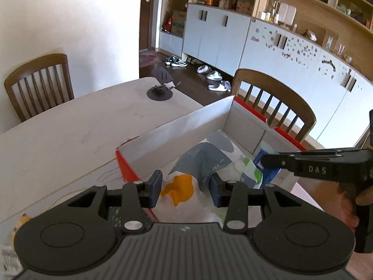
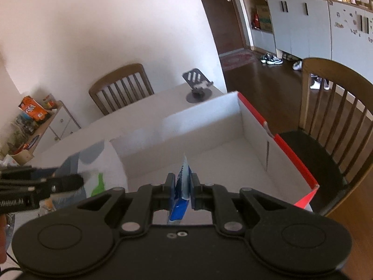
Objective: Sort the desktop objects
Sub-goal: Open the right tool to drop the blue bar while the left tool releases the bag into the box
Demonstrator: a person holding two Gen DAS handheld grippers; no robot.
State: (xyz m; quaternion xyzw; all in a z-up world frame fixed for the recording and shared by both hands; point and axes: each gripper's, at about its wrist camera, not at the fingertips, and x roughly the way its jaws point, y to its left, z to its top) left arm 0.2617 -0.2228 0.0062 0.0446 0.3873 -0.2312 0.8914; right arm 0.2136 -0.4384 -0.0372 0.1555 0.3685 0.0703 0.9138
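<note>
A white cardboard box (image 1: pixel 177 126) with red outer sides stands on the white table (image 1: pixel 70 126). My left gripper (image 1: pixel 185 187) hangs over the box's near end, its pads on either side of a white packet (image 1: pixel 179 187) with orange, grey and green patches that lies in the box. My right gripper (image 2: pixel 181 187) is shut on a thin blue and white sachet (image 2: pixel 180 186) and holds it over the box (image 2: pixel 209 121). The right gripper also shows in the left wrist view (image 1: pixel 279 161), with the blue sachet (image 1: pixel 268 165) below it. The white packet also shows in the right wrist view (image 2: pixel 100 163).
A black phone stand (image 1: pixel 160 88) sits at the table's far corner. Wooden chairs stand at the far left (image 1: pixel 37 79) and behind the box (image 1: pixel 275 98). A side shelf (image 2: pixel 35 121) with snack packs is at the left wall.
</note>
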